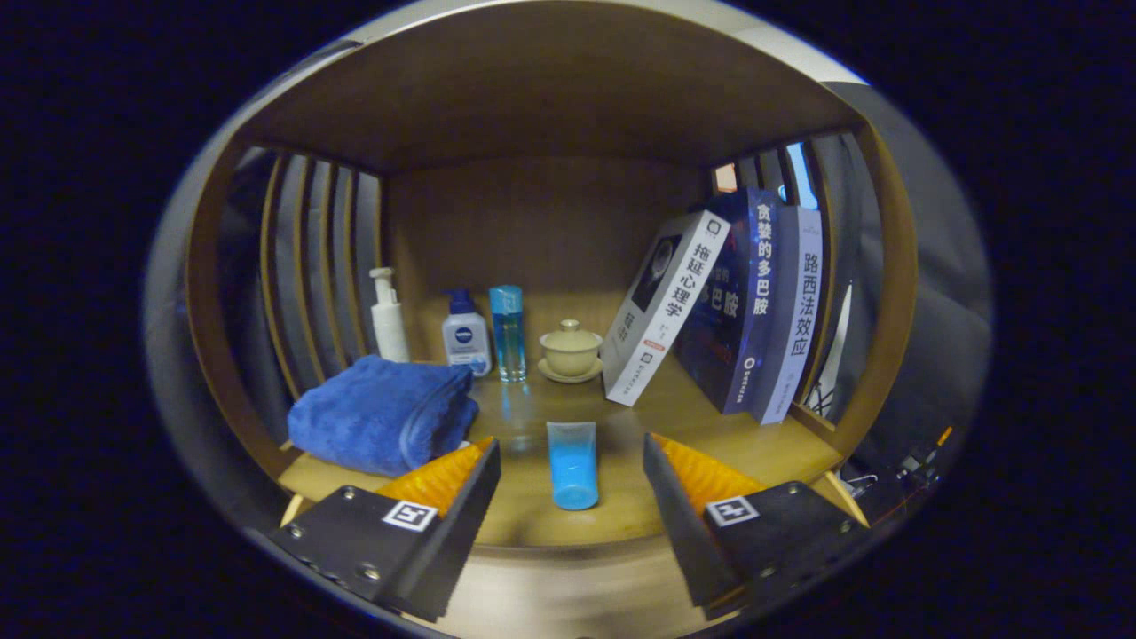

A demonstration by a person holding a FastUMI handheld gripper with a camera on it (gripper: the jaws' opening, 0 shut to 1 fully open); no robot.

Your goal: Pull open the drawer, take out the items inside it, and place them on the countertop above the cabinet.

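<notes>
On the surface (745, 448), left to right: a blue towel (382, 413), bottles (466, 335), a lidded cup (571, 348), leaning books (737, 311). A blue tube (572, 461) lies between the wide-open, empty tongs (572, 484), seemingly just placed; whether more items wait in the drawer can't be told.

Wooden countertop (532, 524) of the open-fronted shelf: pale wood, smooth, faintly glossy, mirroring the bottles beyond the fingers.
Slatted wooden side walls (306, 266): matt wood.
Small translucent blue plastic tube (572, 461), lying between the spread fingers of the gripper (572, 457): smooth, soft sheen.
Folded blue cloth towel (382, 413), just ahead of the left finger: plush, matt pile.
White plastic pump bottle (388, 318), white-and-blue plastic bottle (466, 335), tall clear blue bottle (508, 333): smooth, glossy.
Cream ceramic lidded cup on a saucer (570, 351): glazed, low sheen.
Three leaning paper-covered books (737, 311), beyond the right finger: smooth covers, slight gloss.
</notes>
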